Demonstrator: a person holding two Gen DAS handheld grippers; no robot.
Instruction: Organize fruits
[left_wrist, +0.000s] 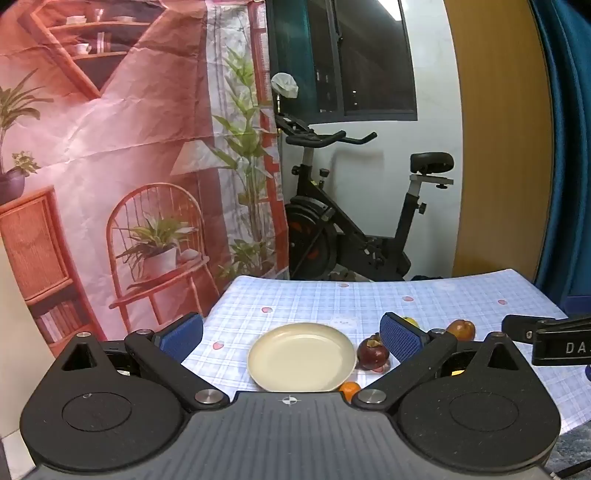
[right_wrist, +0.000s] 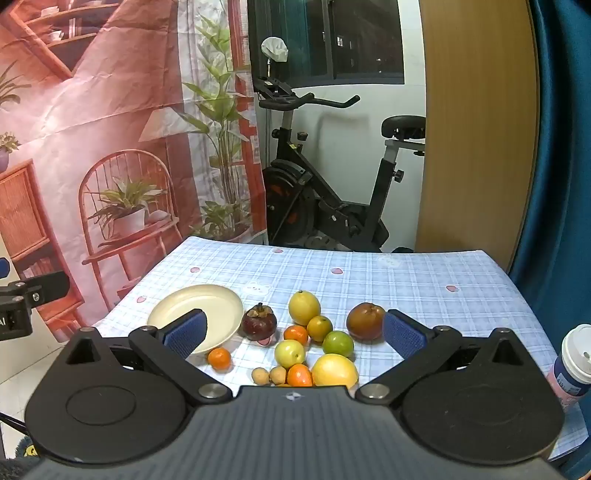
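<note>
The plate (right_wrist: 195, 314) lies on the table (right_wrist: 406, 280) at its left side, with nothing in it. Just right of the plate stands the mangosteen (right_wrist: 258, 325). Right of that, the other fruits cluster together: the lemon (right_wrist: 304, 307) at the back, the brown apple (right_wrist: 365, 320) off to its right, the grapefruit (right_wrist: 334, 370) at the front, and two longans (right_wrist: 269, 375) side by side left of it (the smaller fruits sit close-packed in the middle of the group). One small orange (right_wrist: 219, 358) lies apart, touching the plate's near rim. A cup (right_wrist: 574, 358) stands at the table's right edge. Behind the table stands an exercise bike (right_wrist: 325, 192); a backdrop (right_wrist: 110, 147) hangs to the left.
</note>
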